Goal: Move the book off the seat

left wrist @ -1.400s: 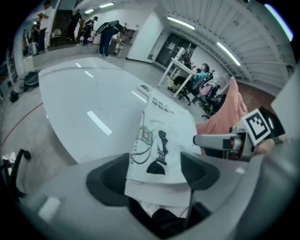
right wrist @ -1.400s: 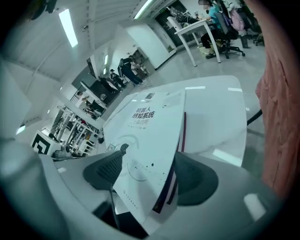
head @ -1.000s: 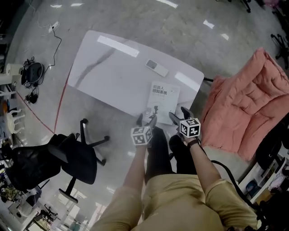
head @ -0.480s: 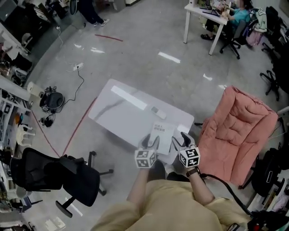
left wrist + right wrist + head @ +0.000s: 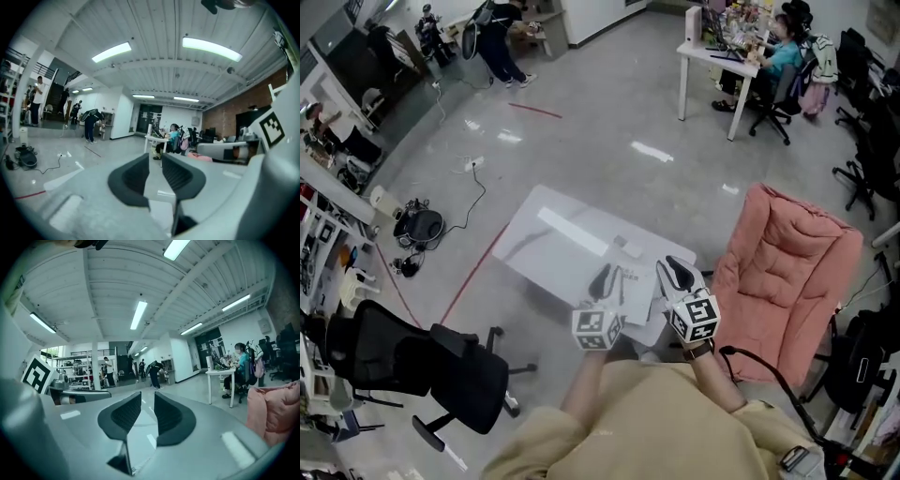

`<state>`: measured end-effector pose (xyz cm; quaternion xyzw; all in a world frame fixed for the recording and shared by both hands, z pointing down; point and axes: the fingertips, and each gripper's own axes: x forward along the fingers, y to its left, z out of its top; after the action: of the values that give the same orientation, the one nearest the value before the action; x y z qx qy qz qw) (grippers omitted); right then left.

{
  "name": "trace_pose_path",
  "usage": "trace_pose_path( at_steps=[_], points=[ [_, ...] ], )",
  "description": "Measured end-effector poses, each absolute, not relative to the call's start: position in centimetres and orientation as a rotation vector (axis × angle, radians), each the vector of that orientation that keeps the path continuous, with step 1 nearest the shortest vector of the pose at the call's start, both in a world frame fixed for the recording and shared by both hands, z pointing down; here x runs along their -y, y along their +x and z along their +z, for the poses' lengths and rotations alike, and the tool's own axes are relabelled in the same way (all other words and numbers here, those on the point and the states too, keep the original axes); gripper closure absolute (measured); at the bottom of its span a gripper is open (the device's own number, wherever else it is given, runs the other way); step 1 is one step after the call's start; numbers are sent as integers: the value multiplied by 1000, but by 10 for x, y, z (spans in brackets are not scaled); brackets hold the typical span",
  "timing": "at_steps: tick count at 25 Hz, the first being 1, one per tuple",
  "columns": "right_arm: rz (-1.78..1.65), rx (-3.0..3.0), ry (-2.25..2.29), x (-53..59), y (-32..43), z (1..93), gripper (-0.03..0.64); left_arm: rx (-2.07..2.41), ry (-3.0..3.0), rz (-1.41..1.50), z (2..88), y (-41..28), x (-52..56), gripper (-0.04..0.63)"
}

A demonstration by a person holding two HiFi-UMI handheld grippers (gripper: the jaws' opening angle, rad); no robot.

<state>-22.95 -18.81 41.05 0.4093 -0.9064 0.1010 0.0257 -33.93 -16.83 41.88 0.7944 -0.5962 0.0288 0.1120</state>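
Book [image 5: 636, 291] lies flat on the white table [image 5: 553, 234], just beside the pink chair [image 5: 787, 272] and off its seat (the wanted end state). Left gripper [image 5: 600, 279] and right gripper [image 5: 677, 273], held high beside the chair, have just been closing: each shows a slim gap and holds nothing. Judged complete; nothing visibly remains.

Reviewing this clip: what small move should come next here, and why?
Probably just bring both grippers to rest, since the job looks done. The book lies on the white table, off the pink chair. The left gripper and right gripper are held clear of it, jaws just closing, a gap showing, nothing between them.
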Motion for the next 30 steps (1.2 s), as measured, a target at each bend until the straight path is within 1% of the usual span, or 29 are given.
trace_pose_path(
  at_steps=[9, 12, 18, 24, 30],
  points=[
    [150, 2873, 1336, 170, -215, 348, 598, 1845, 2426, 23, 361, -341, 144, 594],
    [87, 2874, 1315, 168, -218, 340, 609, 1870, 2465, 12, 346, -341, 141, 594],
    [75, 2882, 1301, 170, -211, 341, 610, 1874, 2494, -4, 337, -329, 141, 595],
    [80, 2884, 1318, 171, -207, 342, 610, 1757, 2566, 114, 349, -311, 139, 595],
    [121, 2879, 1330, 186, -211, 351, 609, 1707, 2576, 193, 364, -313, 152, 595]
  ],
)
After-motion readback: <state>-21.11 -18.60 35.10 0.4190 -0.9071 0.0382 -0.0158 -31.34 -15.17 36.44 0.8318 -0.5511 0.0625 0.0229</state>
